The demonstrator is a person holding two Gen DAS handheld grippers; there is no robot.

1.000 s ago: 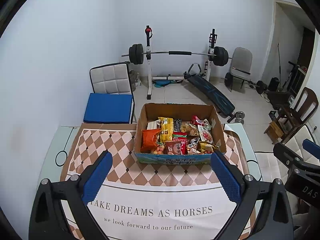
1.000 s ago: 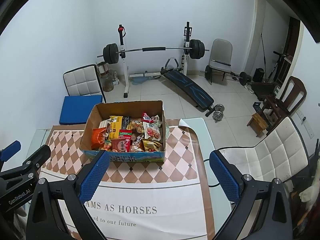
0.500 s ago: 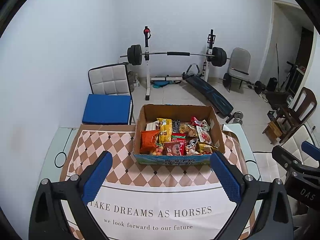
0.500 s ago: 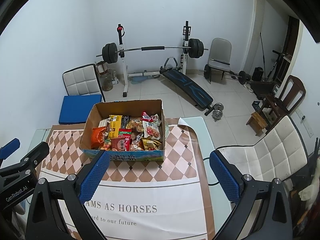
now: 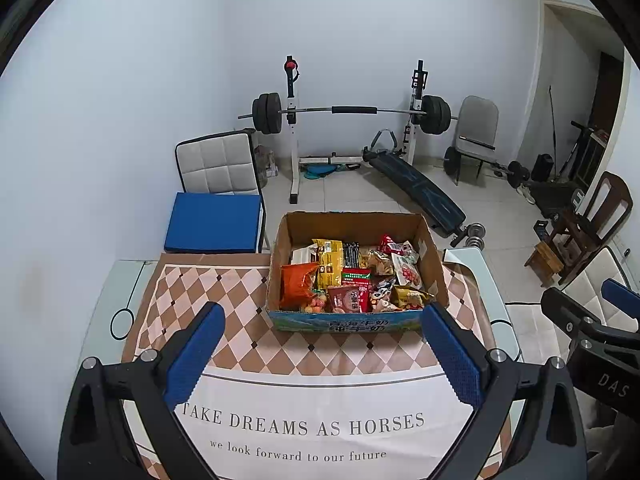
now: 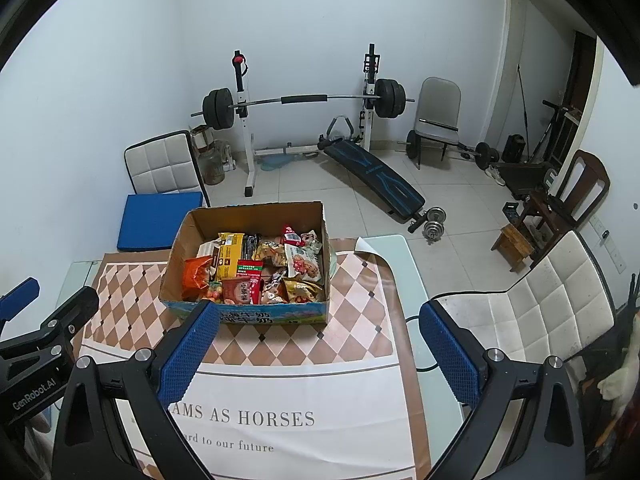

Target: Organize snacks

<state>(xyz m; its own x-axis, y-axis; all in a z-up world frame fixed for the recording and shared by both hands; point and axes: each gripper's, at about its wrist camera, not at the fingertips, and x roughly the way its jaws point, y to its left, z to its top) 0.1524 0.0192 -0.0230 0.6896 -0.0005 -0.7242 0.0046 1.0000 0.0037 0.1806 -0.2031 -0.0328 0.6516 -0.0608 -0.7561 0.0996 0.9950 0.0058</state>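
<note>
Both claws, left [image 5: 320,354] and right [image 6: 318,346], gape empty before the cardboard box [image 5: 434,264] of crinkly, seemingly foil snack packets [image 5: 350,276].

Bare tablecloth [image 5: 320,360] lies before the open-topped, snack-filled box [image 5: 344,322].

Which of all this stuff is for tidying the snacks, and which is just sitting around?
For the job:
cardboard box
snack packets
left tongs, open
right tongs, open

Just around:
barbell rack
sit-up bench
blue cushion
white chair
small dumbbells
</note>
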